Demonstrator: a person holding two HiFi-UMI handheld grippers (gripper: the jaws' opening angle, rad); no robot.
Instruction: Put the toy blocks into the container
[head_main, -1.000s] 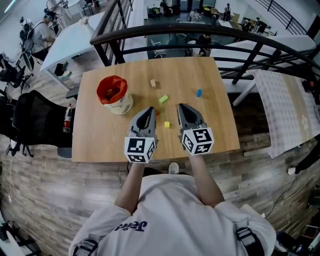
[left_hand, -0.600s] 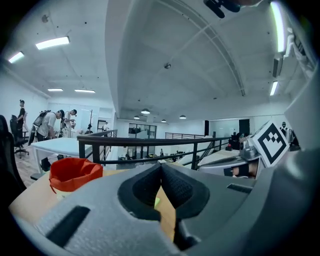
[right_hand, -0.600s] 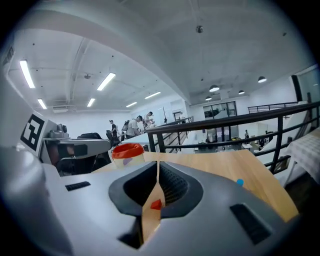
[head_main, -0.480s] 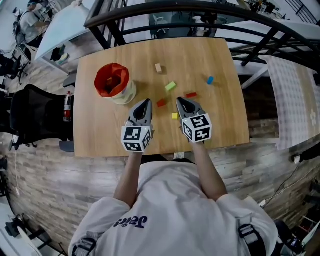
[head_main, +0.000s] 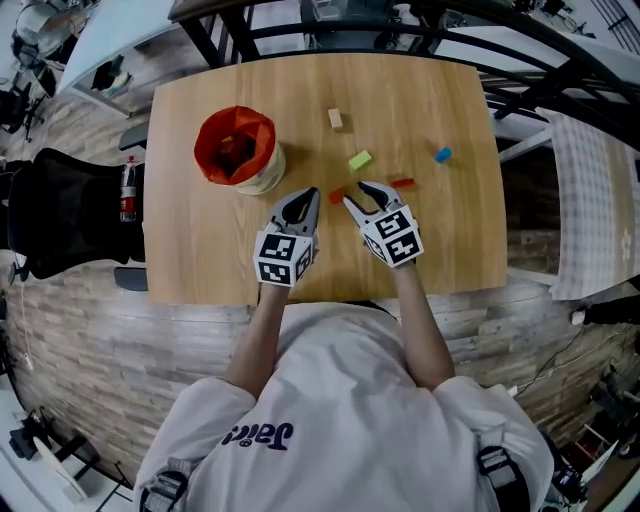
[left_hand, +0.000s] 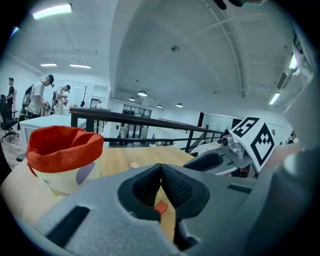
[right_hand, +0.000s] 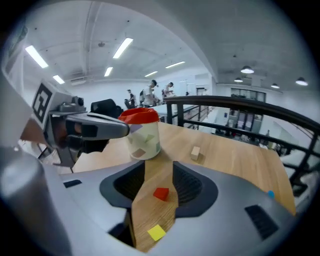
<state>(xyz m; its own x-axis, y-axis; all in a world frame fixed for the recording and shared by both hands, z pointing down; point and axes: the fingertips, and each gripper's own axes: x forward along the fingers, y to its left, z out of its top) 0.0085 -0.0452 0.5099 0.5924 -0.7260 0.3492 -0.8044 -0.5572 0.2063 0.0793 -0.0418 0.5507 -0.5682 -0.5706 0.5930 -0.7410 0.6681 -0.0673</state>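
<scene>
My right gripper (right_hand: 159, 172) has just been spreading its jaws, which now stand apart on either side of the small red block (right_hand: 161, 194). The block lies loose near the middle of the surface (head_main: 200, 260), so one squeeze should take it. My left gripper (left_hand: 161, 167), jaws together on nothing, waits just beside it, and the container (head_main: 238, 150) stands open-mouthed toward the left edge, ready for the drop.

Container (head_main: 238, 150) left on table (head_main: 200, 270); green block (head_main: 360, 159) mid-table (blue block (head_main: 443, 154) rightward).
</scene>
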